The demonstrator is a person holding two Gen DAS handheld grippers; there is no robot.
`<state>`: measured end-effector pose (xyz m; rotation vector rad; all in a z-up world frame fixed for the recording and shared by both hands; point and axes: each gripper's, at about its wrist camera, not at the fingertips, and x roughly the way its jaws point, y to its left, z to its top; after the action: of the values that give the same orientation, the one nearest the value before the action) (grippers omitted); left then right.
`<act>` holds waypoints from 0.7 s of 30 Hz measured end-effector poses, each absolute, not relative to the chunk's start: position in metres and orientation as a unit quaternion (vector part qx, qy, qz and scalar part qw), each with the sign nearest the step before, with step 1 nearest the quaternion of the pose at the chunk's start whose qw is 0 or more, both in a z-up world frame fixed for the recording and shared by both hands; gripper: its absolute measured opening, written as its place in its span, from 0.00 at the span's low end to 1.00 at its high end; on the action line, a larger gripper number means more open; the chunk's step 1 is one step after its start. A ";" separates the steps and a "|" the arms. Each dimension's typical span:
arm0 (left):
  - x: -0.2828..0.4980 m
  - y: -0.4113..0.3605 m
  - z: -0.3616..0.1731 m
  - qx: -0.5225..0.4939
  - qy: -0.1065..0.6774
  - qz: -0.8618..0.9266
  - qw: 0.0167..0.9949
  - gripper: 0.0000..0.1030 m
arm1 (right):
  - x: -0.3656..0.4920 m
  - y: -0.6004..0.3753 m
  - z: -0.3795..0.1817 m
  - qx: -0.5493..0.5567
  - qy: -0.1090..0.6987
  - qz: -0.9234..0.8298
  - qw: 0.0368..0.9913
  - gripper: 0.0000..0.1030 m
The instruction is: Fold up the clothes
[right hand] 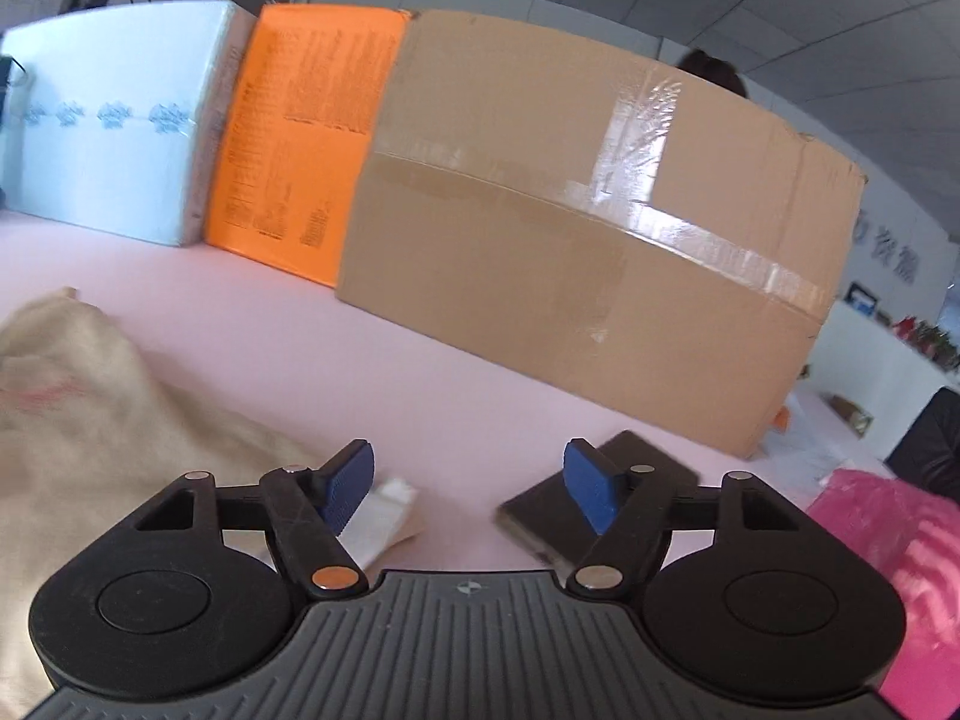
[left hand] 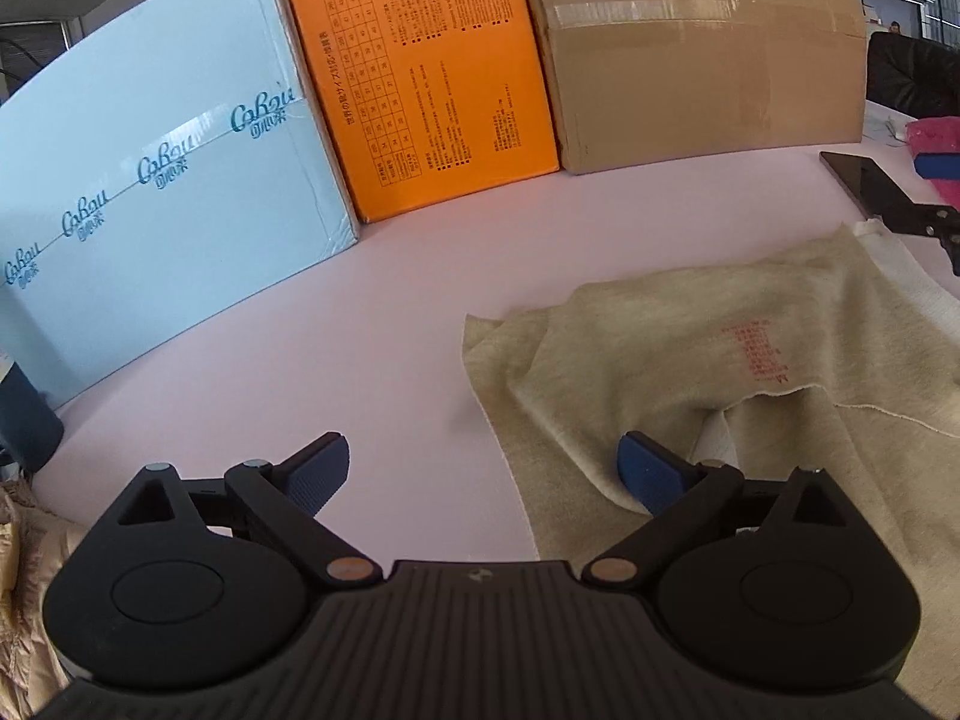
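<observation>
A beige knit garment point(left hand: 750, 372) with red printed text lies rumpled on the pink table point(left hand: 390, 312), at the right of the left wrist view. My left gripper point(left hand: 486, 468) is open, low over the garment's left edge; its right finger is over the cloth. In the right wrist view the same garment point(right hand: 90, 408) lies at the left. My right gripper point(right hand: 471, 483) is open and empty, just right of the garment's white cuff point(right hand: 384, 510).
A light blue box point(left hand: 156, 192), an orange box point(left hand: 426, 72) and a taped cardboard box point(right hand: 600, 252) stand in a row along the table's back. A dark flat object point(right hand: 600, 510) lies under the right gripper. Pink cloth point(right hand: 900, 546) lies at the right.
</observation>
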<state>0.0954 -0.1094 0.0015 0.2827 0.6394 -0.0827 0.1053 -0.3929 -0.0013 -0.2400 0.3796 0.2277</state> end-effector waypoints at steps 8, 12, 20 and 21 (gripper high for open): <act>0.060 -0.116 0.007 0.142 0.288 0.000 0.947 0.94 | 0.005 -0.356 0.007 -0.163 0.172 0.211 0.948 0.93; 0.039 -0.111 0.012 0.138 0.280 0.007 0.950 0.94 | -0.052 -0.347 0.002 -0.230 0.149 0.221 0.936 0.98; -0.007 -0.097 0.015 0.171 0.265 0.020 0.949 0.94 | -0.124 -0.363 -0.006 -0.283 0.135 0.227 0.922 1.00; -0.013 -0.092 0.016 0.176 0.262 0.021 0.949 0.94 | -0.129 -0.365 -0.006 -0.290 0.135 0.226 0.920 1.00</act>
<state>-0.0131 -0.0918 0.0156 0.3584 0.5325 0.0423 -0.1292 -0.3649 -0.0061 -0.5962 0.2773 0.4648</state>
